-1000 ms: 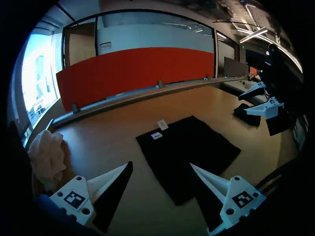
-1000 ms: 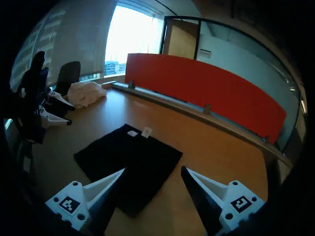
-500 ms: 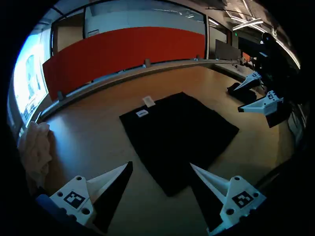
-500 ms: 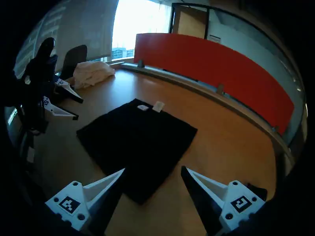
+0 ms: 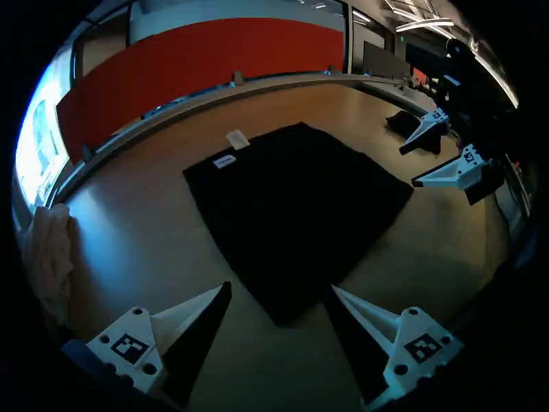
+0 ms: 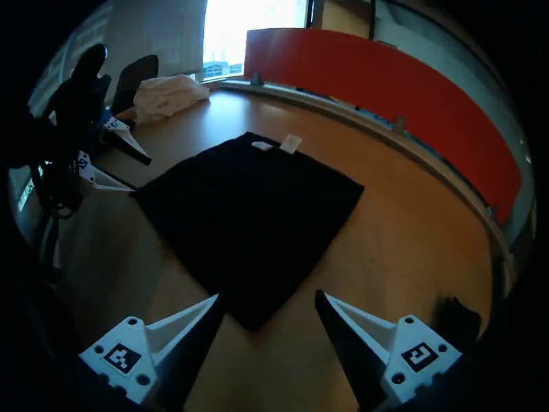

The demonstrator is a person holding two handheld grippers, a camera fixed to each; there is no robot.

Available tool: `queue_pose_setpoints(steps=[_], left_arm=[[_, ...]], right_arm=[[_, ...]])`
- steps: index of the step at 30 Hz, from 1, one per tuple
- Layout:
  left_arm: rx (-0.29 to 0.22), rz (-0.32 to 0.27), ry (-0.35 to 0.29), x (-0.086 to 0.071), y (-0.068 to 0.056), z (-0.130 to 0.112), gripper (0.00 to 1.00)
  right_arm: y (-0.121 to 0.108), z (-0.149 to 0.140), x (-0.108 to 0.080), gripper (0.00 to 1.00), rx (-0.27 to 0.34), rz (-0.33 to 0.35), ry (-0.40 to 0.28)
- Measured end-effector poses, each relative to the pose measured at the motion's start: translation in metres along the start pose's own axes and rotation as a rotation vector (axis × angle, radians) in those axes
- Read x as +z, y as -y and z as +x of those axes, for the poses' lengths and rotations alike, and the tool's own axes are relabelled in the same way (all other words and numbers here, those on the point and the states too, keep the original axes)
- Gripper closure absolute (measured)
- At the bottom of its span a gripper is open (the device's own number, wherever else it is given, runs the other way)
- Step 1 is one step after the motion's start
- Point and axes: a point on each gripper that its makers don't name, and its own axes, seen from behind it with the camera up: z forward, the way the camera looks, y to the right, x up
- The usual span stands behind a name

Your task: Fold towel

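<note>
Towel point(image 5: 295, 206) – a dark, roughly square cloth – lies spread flat on the wooden tabletop point(image 5: 137, 226). It shows no fold, so the task is judged to be at its first step. Two small white tags point(image 5: 224, 161) sit at the edge farthest from both cameras.

**Hazards from this position**

- Bunching. A lower finger driven down onto the cloth instead of under its edge would probably push the towel along the smooth tabletop and wrinkle it.
- Skewed fold. Each gripper faces a different corner. If the two grasps land at unequal depths from the edge, the folded edges are unlikely to line up.
- Partial grasp. A pinch on the very tip of a corner may slip once the cloth's weight comes onto it during the lift.
- Poor contrast. The cloth is almost black and the light is dim, so the exact edge line is hard to make out near the fingers.
- Nearby items. A pale heap of cloth point(image 6: 168, 96) lies well apart at the tabletop's far side. A small dark object point(image 6: 460, 319) lies near the right gripper's side, where a wide sweep could catch it.

**Gripper state**

- Left gripper point(image 5: 280, 287): fingers spread wide with nothing between them. In the left gripper view they frame the nearest towel corner, and no contact with the cloth is evident.
- Right gripper point(image 6: 267, 295): fingers likewise spread wide and holding nothing. In the right gripper view they frame another corner – the tip of the cloth lies between the fingertips, and it appears untouched.
</note>
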Motion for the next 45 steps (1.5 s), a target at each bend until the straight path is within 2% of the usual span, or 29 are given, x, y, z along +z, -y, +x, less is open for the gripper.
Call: queue_pose_setpoints(steps=[8,17,23,30,39,45], left_arm=[[-0.001,-0.023,0.059,0.010,-0.008,-0.016,0.04],[0.000,-0.036,0.091,0.015,-0.013,-0.023,0.06],[-0.003,-0.041,0.099,0.015,-0.013,-0.024,0.17],[0.003,-0.045,0.098,0.015,-0.012,-0.024,0.20],[0.003,-0.045,0.098,0.015,-0.014,-0.024,0.24],[-0.001,-0.043,0.106,0.016,-0.012,-0.024,0.33]], right_arm=[[0.004,-0.018,0.006,0.04,-0.025,0.029,0.046],[0.008,-0.021,0.009,0.12,-0.021,0.069,0.061],[0.013,-0.023,0.011,0.21,-0.032,0.094,0.074],[0.013,-0.026,0.012,0.25,-0.033,0.093,0.081],[0.014,-0.029,0.014,0.47,-0.005,0.106,0.093],[0.012,-0.029,0.012,0.60,-0.002,0.102,0.090]])
